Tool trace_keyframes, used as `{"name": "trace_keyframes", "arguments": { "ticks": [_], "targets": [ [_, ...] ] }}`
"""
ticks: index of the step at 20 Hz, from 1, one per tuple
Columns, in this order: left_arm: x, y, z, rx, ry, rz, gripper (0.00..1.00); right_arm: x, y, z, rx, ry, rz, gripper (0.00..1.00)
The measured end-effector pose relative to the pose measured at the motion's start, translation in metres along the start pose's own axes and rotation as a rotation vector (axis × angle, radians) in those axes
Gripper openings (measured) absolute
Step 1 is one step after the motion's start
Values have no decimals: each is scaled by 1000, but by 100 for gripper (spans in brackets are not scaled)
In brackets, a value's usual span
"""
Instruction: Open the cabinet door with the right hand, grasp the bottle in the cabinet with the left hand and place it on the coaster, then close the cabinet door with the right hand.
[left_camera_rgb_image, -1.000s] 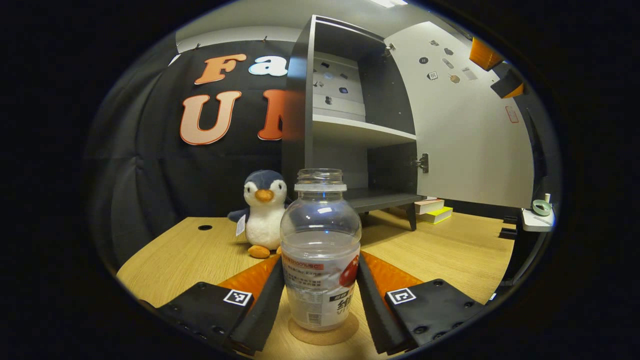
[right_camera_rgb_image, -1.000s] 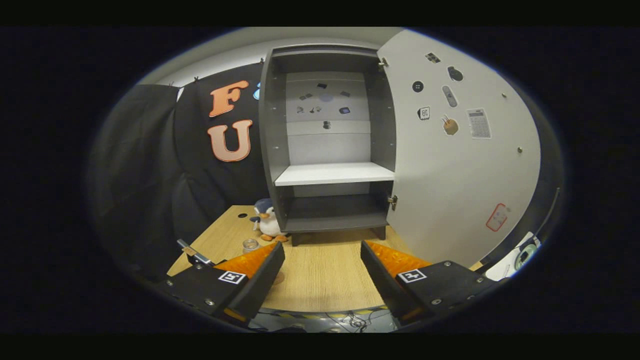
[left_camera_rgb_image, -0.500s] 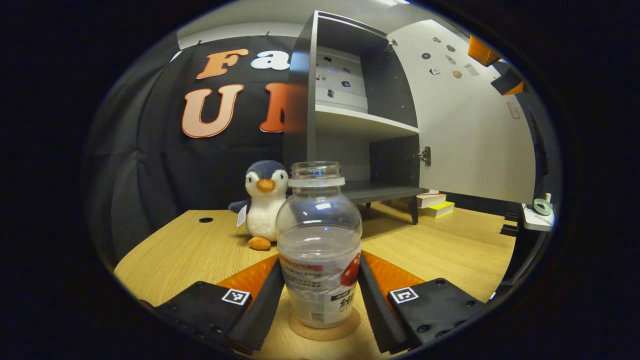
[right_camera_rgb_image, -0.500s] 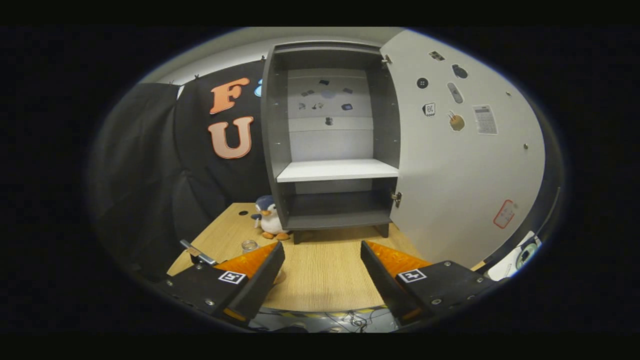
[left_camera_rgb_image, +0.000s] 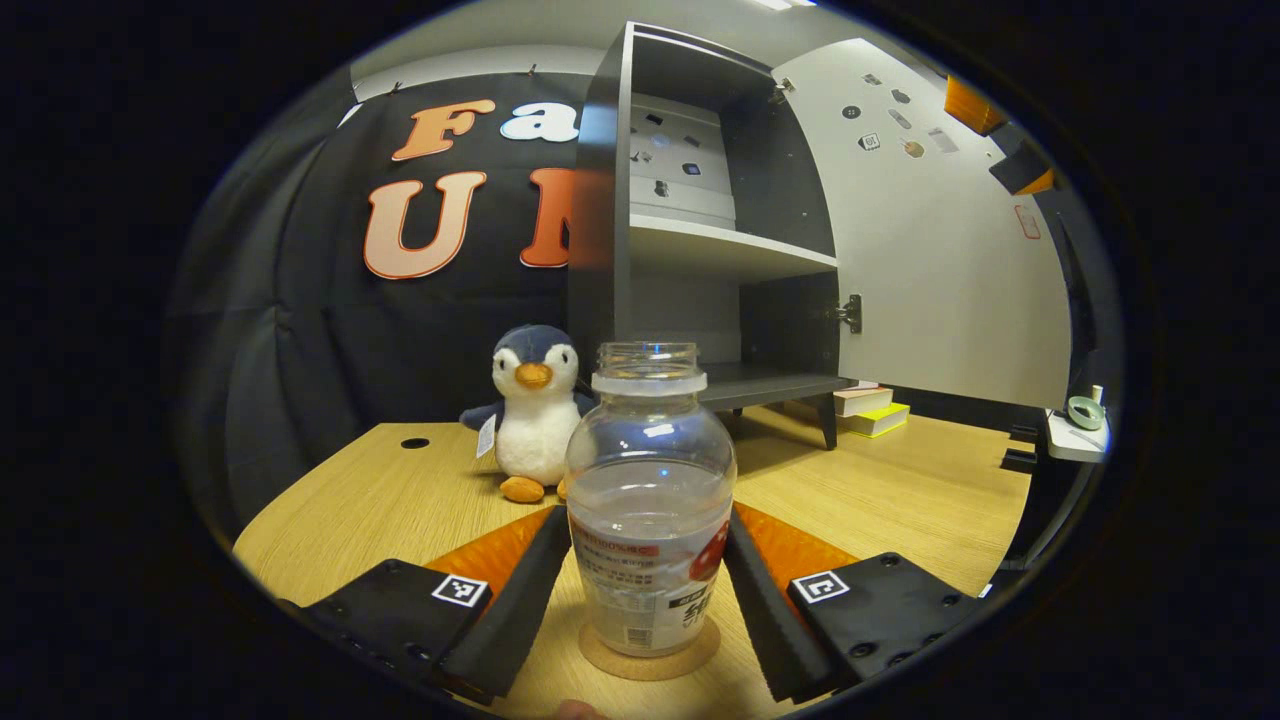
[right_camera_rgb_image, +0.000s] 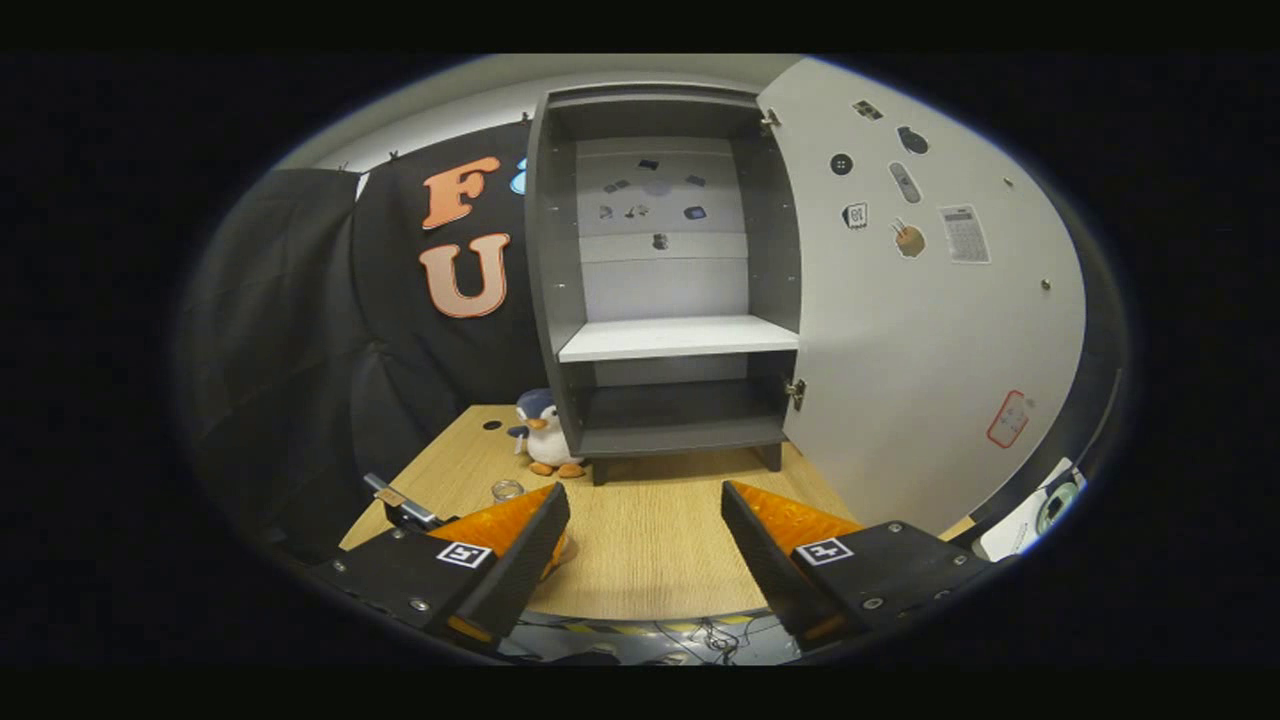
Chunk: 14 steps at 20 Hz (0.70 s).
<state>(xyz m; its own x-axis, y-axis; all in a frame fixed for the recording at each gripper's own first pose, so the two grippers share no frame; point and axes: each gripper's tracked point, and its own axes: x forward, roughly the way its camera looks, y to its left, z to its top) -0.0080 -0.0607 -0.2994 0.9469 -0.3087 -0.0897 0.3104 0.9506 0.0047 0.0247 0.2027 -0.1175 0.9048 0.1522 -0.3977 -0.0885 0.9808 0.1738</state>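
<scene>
Bottle (left_camera_rgb_image: 650, 520) stands upright on coaster (left_camera_rgb_image: 650, 655); left gripper (left_camera_rgb_image: 648, 590) released, fingers flanking without pressing. Right gripper (right_camera_rgb_image: 645, 545) spread wide, cabinet door (right_camera_rgb_image: 930, 300) open, awaiting closing

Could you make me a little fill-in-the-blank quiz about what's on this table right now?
1. The bottle stands on a round ____.
2. The cabinet door is swung ____.
3. The stuffed toy beside the cabinet is a ____.
4. The bottle's mouth has no ____ on it.

Answers: coaster; open; penguin; cap

L gripper (left_camera_rgb_image: 647, 590) now off bottle (left_camera_rgb_image: 650, 500)
</scene>
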Motion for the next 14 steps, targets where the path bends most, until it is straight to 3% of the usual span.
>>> {"name": "trace_keyframes", "arguments": {
  "ticks": [14],
  "targets": [
    [4,1,69,44,-88,12,95,-35,-32,14,-1,-81,-42,94]
  ]
}}
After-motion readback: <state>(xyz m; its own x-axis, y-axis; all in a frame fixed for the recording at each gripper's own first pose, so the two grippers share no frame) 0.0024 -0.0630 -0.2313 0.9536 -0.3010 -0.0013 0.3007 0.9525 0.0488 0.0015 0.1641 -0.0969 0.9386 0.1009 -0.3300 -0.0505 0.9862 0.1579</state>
